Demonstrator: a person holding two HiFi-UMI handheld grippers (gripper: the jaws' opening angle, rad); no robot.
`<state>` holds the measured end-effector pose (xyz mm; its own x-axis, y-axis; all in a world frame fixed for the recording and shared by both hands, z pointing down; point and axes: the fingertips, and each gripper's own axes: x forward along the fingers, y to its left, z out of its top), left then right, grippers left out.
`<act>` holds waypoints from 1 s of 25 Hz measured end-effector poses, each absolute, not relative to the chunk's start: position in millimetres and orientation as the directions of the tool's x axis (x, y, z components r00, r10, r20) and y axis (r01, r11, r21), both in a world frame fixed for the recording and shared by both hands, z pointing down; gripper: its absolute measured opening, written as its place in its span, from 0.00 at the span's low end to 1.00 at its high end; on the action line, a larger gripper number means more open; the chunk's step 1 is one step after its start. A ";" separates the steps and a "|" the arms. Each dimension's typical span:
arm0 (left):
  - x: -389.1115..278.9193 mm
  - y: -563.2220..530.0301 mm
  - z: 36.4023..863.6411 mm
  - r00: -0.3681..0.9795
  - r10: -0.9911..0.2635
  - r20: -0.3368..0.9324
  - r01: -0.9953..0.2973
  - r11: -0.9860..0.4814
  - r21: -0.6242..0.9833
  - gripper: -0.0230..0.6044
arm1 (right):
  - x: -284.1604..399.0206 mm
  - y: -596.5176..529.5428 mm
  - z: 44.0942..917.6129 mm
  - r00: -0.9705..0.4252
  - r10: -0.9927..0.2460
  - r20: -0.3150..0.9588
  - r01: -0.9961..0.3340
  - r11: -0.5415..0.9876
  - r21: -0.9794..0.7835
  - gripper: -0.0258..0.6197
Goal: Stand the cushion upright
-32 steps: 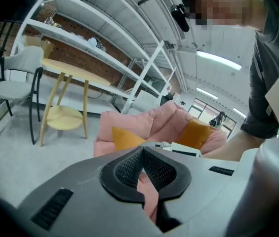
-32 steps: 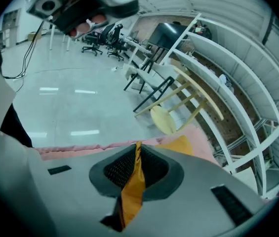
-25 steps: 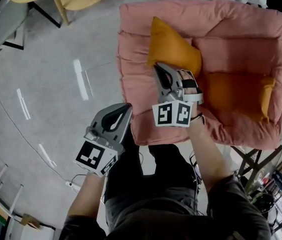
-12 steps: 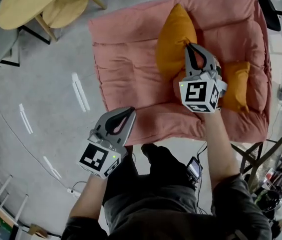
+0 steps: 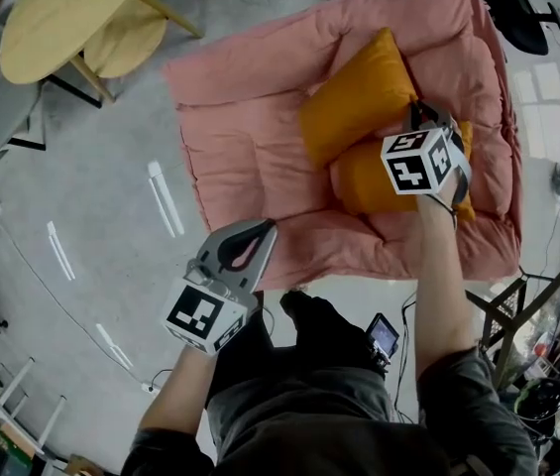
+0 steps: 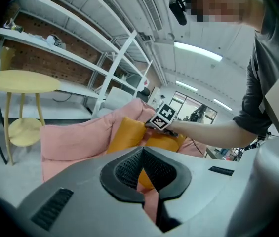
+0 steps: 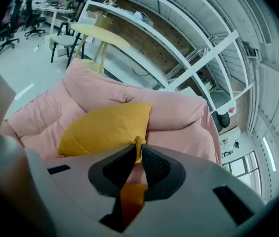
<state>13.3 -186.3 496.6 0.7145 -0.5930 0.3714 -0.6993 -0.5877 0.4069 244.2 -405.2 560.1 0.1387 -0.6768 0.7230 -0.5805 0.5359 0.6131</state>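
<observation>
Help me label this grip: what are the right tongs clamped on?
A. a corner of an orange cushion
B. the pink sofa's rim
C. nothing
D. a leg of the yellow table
A: the right gripper view shows the right tongs closed on a bunched corner of the orange cushion, which lies on the pink sofa.

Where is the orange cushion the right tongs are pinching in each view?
Head view: upper centre, cushion propped on the pink sofa.
Left gripper view: centre, against the sofa's back.
Right gripper view: centre-left, corner in the right tongs.
Shared landmark: round yellow table beside the sofa.
</observation>
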 end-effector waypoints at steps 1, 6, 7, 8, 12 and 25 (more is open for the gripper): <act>14.1 -187.8 492.5 0.717 -0.592 0.369 -0.697 -0.594 0.402 0.05 | 245.6 -403.2 560.4 0.144 -0.667 0.731 -0.588 0.536 0.605 0.08; 11.8 -195.1 474.5 0.717 -0.596 0.362 -0.697 -0.605 0.385 0.05 | 241.7 -389.3 559.8 0.173 -0.635 0.753 -0.545 0.575 0.610 0.22; 11.0 -195.8 471.4 0.718 -0.595 0.361 -0.696 -0.607 0.384 0.05 | 242.4 -385.8 560.7 0.185 -0.625 0.759 -0.533 0.585 0.612 0.24; 10.5 -196.1 468.4 0.721 -0.593 0.359 -0.693 -0.610 0.383 0.05 | 242.8 -382.7 561.1 0.192 -0.618 0.762 -0.525 0.592 0.612 0.24; 8.7 -196.7 459.7 0.730 -0.587 0.351 -0.684 -0.621 0.383 0.05 | 240.1 -375.1 547.6 0.182 -0.638 0.748 -0.530 0.578 0.621 0.24; -20.0 -204.2 422.5 0.706 -0.627 0.330 -0.708 -0.624 0.331 0.05 | 111.2 -323.4 457.7 -0.333 -0.738 0.587 -0.693 0.614 0.379 0.11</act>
